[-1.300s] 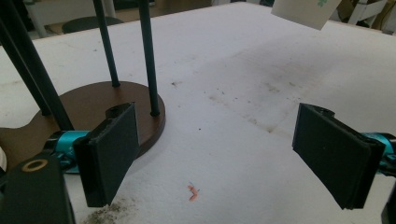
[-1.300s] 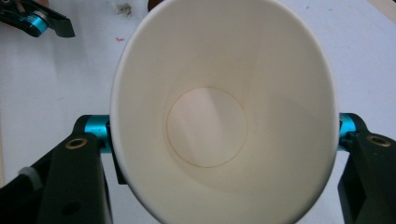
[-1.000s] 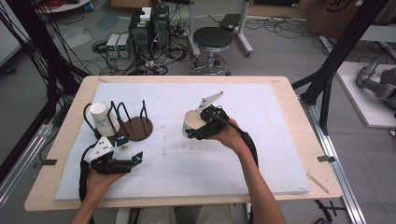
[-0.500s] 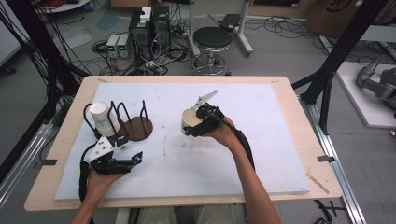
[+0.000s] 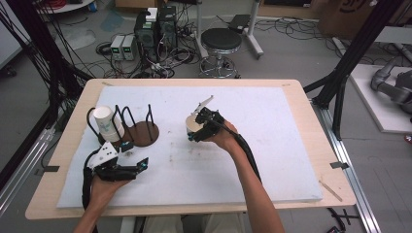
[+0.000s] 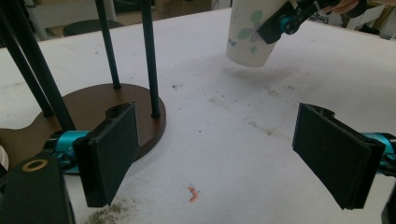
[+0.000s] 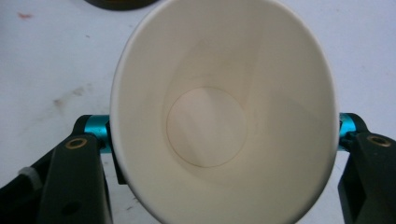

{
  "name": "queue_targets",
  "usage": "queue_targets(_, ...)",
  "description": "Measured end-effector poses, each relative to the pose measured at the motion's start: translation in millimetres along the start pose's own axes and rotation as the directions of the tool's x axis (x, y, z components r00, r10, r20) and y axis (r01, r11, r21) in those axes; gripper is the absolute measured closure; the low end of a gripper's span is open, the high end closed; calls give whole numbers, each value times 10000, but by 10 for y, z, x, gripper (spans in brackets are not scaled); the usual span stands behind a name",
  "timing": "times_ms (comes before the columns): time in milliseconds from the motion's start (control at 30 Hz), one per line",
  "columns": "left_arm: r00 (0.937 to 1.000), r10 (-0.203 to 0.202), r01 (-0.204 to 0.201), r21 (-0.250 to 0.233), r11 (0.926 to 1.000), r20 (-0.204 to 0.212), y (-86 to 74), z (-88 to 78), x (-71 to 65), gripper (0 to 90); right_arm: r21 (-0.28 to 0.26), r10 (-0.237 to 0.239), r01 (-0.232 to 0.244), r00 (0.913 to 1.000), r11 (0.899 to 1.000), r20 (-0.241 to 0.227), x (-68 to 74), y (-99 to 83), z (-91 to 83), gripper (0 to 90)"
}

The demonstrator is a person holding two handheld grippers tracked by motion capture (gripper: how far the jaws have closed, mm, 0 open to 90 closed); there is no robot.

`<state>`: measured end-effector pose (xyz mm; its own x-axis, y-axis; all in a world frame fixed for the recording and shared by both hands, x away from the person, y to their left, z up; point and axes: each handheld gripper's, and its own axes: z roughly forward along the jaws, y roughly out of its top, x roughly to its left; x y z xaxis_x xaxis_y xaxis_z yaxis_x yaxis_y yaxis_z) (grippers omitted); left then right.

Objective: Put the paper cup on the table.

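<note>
A white paper cup (image 5: 190,125) with a green leaf print hangs just above the white mat, mouth up, squeezed oval. My right gripper (image 5: 196,132) is shut on its sides; in the right gripper view I look into the empty cup (image 7: 205,126) between the jaws. A second paper cup (image 5: 106,123) lies in the black wire rack (image 5: 144,131) with the round brown base at the left. My left gripper (image 5: 139,164) rests low in front of the rack, open with nothing between its jaws. In the left gripper view (image 6: 219,140) the rack base (image 6: 93,105) is at the left and the held cup (image 6: 250,39) is ahead.
The white foam mat (image 5: 272,145) covers most of the wooden table (image 5: 316,141). A small orange scrap (image 6: 192,192) lies on the mat near the left jaws. A black stool (image 5: 221,41) and electronics boxes (image 5: 155,26) stand on the floor beyond the far edge.
My right gripper has carried the cup a little left and down, toward the rack. The left gripper has stayed where it was.
</note>
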<state>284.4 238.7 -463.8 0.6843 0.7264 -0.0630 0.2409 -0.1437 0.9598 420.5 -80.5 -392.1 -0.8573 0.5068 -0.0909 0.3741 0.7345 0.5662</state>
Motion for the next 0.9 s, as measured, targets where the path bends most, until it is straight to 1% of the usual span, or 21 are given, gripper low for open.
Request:
queue_targets(100,10000,6,-6,7,10000,-4,0,-1,-5,147,85,34,-35,10000,10000,25,-9,1,40,309)
queue_targets(133,10000,14,-14,9,10000,-11,0,-2,-5,147,219,-35,31,9999,9998,166,-5,5,73,309)
queue_targets(233,10000,1,-1,12,10000,-18,0,0,-3,147,301,-82,78,9999,9995,129,-9,5,105,309)
queue_targets(333,10000,-15,16,-34,10000,9,-2,-2,-2,148,583,-178,166,9996,9982,203,-24,-10,171,304)
queue_targets(500,10000,25,-25,-36,10000,-11,-2,-3,-5,148,395,-155,144,9996,9991,256,-20,-8,202,305)
queue_targets(633,10000,-64,64,-55,10000,-18,-3,-3,-4,148,312,-68,60,9996,9995,258,-26,-17,205,305)
queue_targets(767,10000,23,-23,-7,10000,-33,-1,-2,-6,148,314,-42,35,9997,9995,233,-27,-19,206,299)
queue_targets(833,10000,16,-16,-13,10000,-33,-1,-2,-6,148,419,146,-155,9997,9990,204,-38,-28,225,233)
queue_targets(867,10000,4,-4,-31,10000,-28,-2,-1,-5,148,554,171,-185,9995,9983,256,-40,-36,243,168)
queue_targets(900,10000,-3,3,-21,10000,1,-2,-2,-3,148,554,171,-185,9995,9983,256,-40,-36,243,168)
